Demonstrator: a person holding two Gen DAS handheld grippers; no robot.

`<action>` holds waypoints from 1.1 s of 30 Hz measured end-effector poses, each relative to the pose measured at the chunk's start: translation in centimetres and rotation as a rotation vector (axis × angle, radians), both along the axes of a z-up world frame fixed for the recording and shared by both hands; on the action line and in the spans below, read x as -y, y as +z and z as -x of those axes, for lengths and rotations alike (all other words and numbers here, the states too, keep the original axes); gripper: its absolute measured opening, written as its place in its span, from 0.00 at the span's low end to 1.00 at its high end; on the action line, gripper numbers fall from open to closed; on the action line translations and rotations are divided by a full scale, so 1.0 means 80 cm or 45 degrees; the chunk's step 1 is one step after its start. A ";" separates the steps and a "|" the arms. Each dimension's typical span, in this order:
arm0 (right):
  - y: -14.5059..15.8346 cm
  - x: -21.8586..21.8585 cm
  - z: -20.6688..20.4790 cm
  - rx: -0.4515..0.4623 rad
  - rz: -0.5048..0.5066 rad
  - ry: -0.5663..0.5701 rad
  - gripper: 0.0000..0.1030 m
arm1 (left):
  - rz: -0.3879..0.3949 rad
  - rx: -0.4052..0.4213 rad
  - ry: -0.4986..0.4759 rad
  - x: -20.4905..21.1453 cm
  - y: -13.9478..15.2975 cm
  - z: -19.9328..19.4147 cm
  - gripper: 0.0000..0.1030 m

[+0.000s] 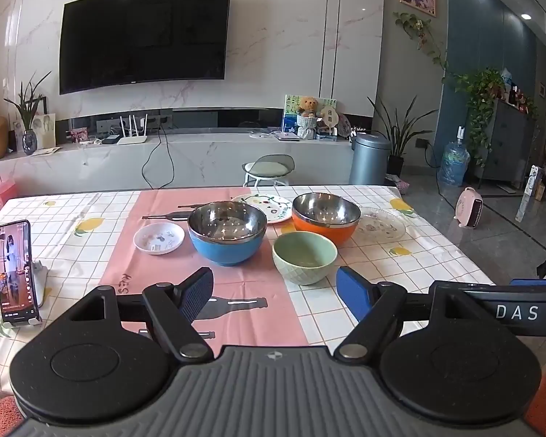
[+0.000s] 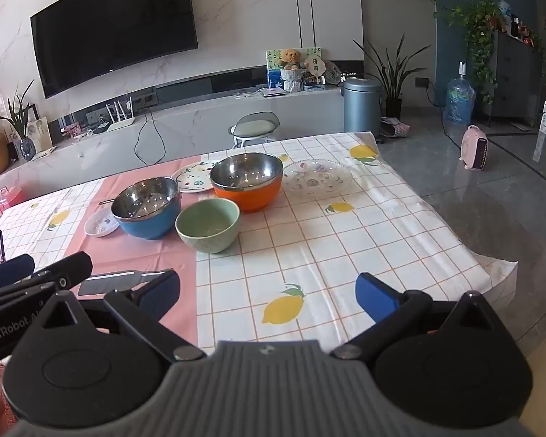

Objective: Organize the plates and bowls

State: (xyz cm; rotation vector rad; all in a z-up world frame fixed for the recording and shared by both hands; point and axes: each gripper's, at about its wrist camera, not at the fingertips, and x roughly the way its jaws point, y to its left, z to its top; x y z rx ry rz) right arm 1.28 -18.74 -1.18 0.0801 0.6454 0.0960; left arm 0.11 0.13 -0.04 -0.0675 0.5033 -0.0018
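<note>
On the table stand a blue steel-lined bowl (image 1: 227, 233) (image 2: 147, 207), an orange steel-lined bowl (image 1: 325, 216) (image 2: 248, 180) and a green ceramic bowl (image 1: 304, 256) (image 2: 207, 225). A small white dish (image 1: 159, 238) (image 2: 100, 223) lies left of the blue bowl. A patterned white plate (image 1: 269, 205) (image 2: 193, 176) lies behind the bowls, and a clear glass plate (image 1: 382, 224) (image 2: 317, 179) lies right of the orange bowl. My left gripper (image 1: 275, 293) is open and empty, just short of the green bowl. My right gripper (image 2: 267, 296) is open and empty over the cloth, nearer than the bowls.
A phone (image 1: 14, 273) stands on a holder at the table's left. The checked cloth (image 2: 345, 240) hangs over the right edge, with floor beyond. A stool (image 1: 269, 169) and a bin (image 1: 369, 158) stand behind the table.
</note>
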 end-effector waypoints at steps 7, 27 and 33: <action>-0.003 0.005 -0.004 -0.027 0.017 -0.006 0.98 | 0.000 0.009 0.011 -0.001 -0.003 0.002 0.88; -0.009 0.005 -0.001 -0.039 -0.016 -0.010 0.98 | 0.000 0.002 0.013 0.002 -0.004 0.001 0.88; -0.010 0.005 0.000 -0.041 -0.017 -0.010 0.98 | 0.001 0.002 0.015 0.002 -0.004 0.001 0.88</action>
